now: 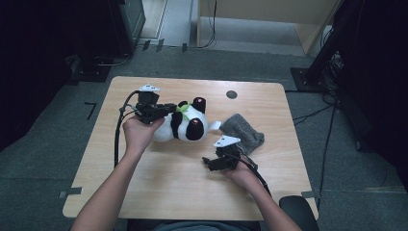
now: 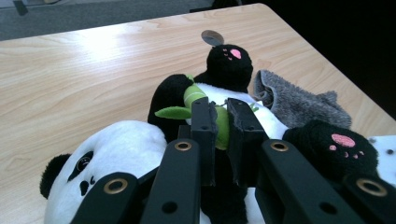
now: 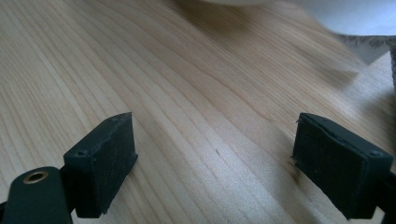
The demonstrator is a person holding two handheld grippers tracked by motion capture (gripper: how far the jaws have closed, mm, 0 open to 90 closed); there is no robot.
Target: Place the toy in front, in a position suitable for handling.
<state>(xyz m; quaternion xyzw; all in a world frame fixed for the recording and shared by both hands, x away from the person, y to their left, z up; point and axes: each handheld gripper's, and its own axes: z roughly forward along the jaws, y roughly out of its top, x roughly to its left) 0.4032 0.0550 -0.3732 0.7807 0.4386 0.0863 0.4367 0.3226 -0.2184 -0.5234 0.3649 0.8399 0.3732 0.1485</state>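
A black-and-white plush panda [image 1: 185, 126] lies on its back in the middle of the wooden table [image 1: 168, 187], pink paw pads up. It carries a green bamboo sprig [image 2: 173, 112] on its chest. My left gripper [image 1: 171, 108] reaches in from the left, and in the left gripper view [image 2: 223, 109] its jaws are shut on the green sprig. The panda's head [image 2: 116, 149] sits low left of the jaws there. My right gripper [image 1: 208, 163] rests on the table in front of the panda; in the right gripper view [image 3: 215, 149] it is open over bare wood.
A crumpled grey cloth [image 1: 243, 131] lies just right of the panda, also seen as the grey cloth [image 2: 299, 105] behind its foot. A round grey cable hole [image 1: 231, 94] sits near the table's far edge. Dark stands and cables surround the table on the floor.
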